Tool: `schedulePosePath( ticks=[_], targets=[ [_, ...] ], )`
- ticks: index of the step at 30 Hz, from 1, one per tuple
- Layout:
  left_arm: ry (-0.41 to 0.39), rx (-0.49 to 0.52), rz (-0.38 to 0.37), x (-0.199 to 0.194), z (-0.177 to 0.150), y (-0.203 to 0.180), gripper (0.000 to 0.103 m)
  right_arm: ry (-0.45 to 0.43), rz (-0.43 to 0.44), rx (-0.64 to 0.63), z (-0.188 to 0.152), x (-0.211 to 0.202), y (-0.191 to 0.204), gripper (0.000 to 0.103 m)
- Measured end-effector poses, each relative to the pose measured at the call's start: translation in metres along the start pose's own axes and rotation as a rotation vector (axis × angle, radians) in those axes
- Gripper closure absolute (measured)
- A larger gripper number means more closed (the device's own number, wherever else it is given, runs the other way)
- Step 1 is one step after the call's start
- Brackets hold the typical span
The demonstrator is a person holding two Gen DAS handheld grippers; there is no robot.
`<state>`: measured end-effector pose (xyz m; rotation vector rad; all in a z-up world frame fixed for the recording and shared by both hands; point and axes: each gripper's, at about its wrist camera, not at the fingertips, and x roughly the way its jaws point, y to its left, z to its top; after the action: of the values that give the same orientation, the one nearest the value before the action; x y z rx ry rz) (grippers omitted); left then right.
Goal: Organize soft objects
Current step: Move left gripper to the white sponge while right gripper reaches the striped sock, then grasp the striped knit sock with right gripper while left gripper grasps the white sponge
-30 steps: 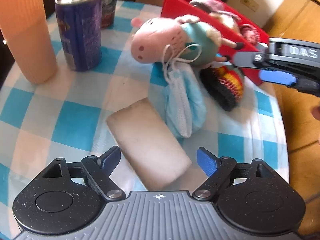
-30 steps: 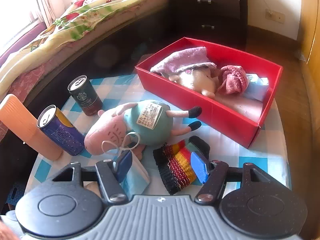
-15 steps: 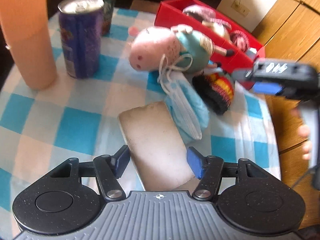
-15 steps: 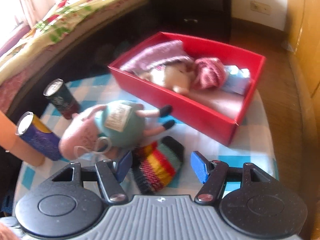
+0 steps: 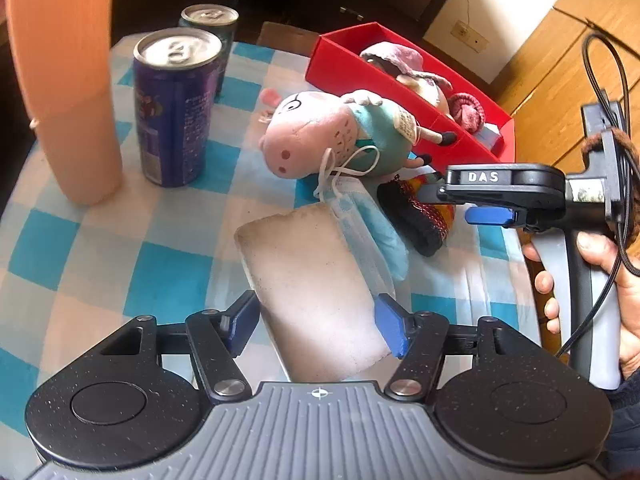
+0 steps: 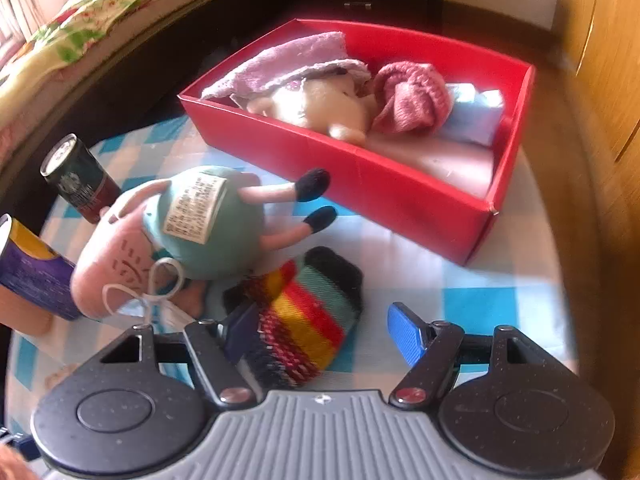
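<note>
A white sponge block (image 5: 316, 280) lies on the checked tablecloth between the fingers of my left gripper (image 5: 316, 324); the blue pads touch its sides. A blue face mask (image 5: 372, 236) lies beside it, its loops against a pink pig plush (image 5: 340, 136). A striped knitted sock (image 6: 304, 320) lies under my right gripper (image 6: 324, 332), which is open with its left finger on the sock's edge. The red box (image 6: 400, 196) behind holds a purple cloth, a cream plush and a pink knit hat.
A purple can (image 5: 176, 104), a dark green can (image 5: 208, 36) and a tall orange cup (image 5: 64, 80) stand at the left of the table. The table's right edge (image 5: 524, 264) drops to a wooden floor. A bed lies beyond.
My left gripper has closed in on the sponge block. My right gripper has come down and forward over the striped sock, away from the mask.
</note>
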<state>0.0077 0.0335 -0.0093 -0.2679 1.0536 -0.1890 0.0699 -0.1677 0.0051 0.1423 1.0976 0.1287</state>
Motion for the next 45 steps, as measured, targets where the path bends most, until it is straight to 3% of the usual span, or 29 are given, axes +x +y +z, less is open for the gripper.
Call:
schedulePosePath(
  ticks=[13, 15, 17, 21, 45],
  targets=[
    [0.014, 0.018, 0.025, 0.011, 0.003, -0.003, 0.039, 0.026, -0.022, -0.071, -0.004, 0.017, 0.018, 0.054],
    [0.015, 0.019, 0.024, 0.010, 0.003, -0.003, 0.039, 0.030, -0.024, -0.088, -0.005, 0.019, 0.020, 0.060],
    [0.011, 0.027, 0.026, 0.009, 0.002, -0.004, 0.039, 0.038, -0.026, -0.096, -0.005, 0.020, 0.020, 0.082],
    [-0.001, 0.057, 0.049, 0.008, 0.002, -0.009, 0.038, 0.044, -0.006, -0.115, -0.008, 0.017, 0.021, 0.095],
    [-0.036, 0.162, 0.110, 0.007, -0.001, -0.032, 0.037, 0.042, 0.085, -0.210, -0.046, -0.030, 0.020, 0.099]
  ],
)
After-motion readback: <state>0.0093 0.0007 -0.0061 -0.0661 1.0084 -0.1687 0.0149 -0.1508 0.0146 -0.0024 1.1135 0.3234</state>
